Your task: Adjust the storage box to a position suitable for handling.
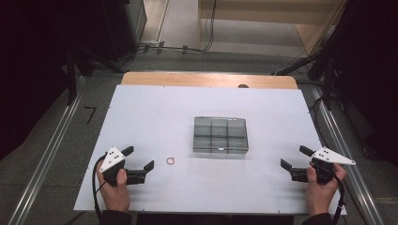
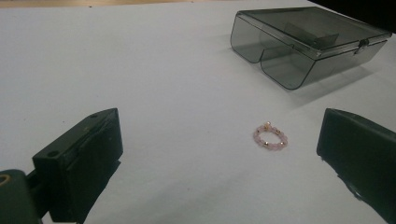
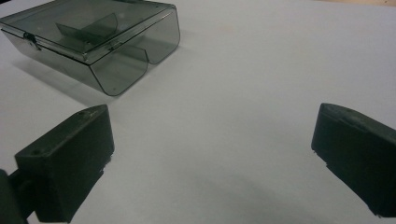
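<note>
A smoky clear plastic compartment box (image 1: pixel 220 134) with its lid closed sits in the middle of the white table (image 1: pixel 155 112). A small pink bead ring (image 1: pixel 171 161) lies to its left. My left gripper (image 1: pixel 138 158) rests near the front left, open, pointing right toward the ring. In the left gripper view the ring (image 2: pixel 270 136) lies on the table ahead between the wide-apart jaws, with the box (image 2: pixel 308 42) beyond. My right gripper (image 1: pixel 295 157) rests at the front right, open and empty, pointing left. The right gripper view has the box (image 3: pixel 93 39) at upper left.
The table's wooden far edge (image 1: pixel 209 79) borders a floor with cables (image 1: pixel 183 47). Metal rails (image 1: pixel 44 159) run along both sides of the table. Dark equipment stands at the far left and right.
</note>
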Tool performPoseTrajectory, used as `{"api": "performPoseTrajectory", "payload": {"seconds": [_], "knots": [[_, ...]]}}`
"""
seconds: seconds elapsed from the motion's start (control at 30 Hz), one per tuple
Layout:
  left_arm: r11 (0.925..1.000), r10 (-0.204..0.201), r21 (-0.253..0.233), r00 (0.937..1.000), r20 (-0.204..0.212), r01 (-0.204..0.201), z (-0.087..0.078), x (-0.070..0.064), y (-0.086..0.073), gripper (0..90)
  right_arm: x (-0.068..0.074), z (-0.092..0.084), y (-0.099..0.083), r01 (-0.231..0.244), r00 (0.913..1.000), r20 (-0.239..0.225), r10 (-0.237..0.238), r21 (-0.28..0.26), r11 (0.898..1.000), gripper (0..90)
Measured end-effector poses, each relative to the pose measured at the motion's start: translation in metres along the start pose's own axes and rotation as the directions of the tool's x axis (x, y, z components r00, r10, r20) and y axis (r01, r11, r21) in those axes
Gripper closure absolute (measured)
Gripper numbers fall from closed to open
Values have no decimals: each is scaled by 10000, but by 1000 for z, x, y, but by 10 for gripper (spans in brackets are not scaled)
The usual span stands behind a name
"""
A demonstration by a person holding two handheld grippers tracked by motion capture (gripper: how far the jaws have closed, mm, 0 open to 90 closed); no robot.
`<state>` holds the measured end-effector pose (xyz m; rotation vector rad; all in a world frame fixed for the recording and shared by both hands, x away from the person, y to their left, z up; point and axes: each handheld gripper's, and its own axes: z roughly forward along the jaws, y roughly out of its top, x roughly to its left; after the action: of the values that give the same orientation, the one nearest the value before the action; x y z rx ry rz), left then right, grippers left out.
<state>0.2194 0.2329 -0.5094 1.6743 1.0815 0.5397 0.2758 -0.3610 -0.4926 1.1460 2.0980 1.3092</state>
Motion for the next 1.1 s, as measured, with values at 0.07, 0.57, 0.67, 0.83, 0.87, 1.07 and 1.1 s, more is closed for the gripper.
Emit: {"api": "performPoseTrajectory", "payload": {"seconds": [0.07,0.57,0.67,0.83,0.87,1.07,1.1], "knots": [[9999,-116,-53,9999,9,116,0,1,0,4,3,-1,3,70,10000,69,-71,78,9999,0],[9999,-123,26,9999,26,123,2,2,1,5,14,7,43,389,9990,-237,-379,407,9984,0],[9998,-208,-55,9998,50,208,1,2,1,5,15,11,54,404,9987,-337,-391,401,9984,0],[9997,-235,-4,9997,86,235,1,3,1,5,19,19,72,540,9976,-457,-520,441,9976,8],[9997,-241,12,9997,105,241,1,3,1,5,20,21,75,624,9968,-536,-601,425,9971,8],[9996,-270,34,9995,164,269,1,3,1,5,25,37,88,820,9939,-796,-769,633,9946,15],[9996,-275,35,9995,170,275,1,3,1,5,26,40,90,814,9934,-860,-756,659,9945,17]]}}
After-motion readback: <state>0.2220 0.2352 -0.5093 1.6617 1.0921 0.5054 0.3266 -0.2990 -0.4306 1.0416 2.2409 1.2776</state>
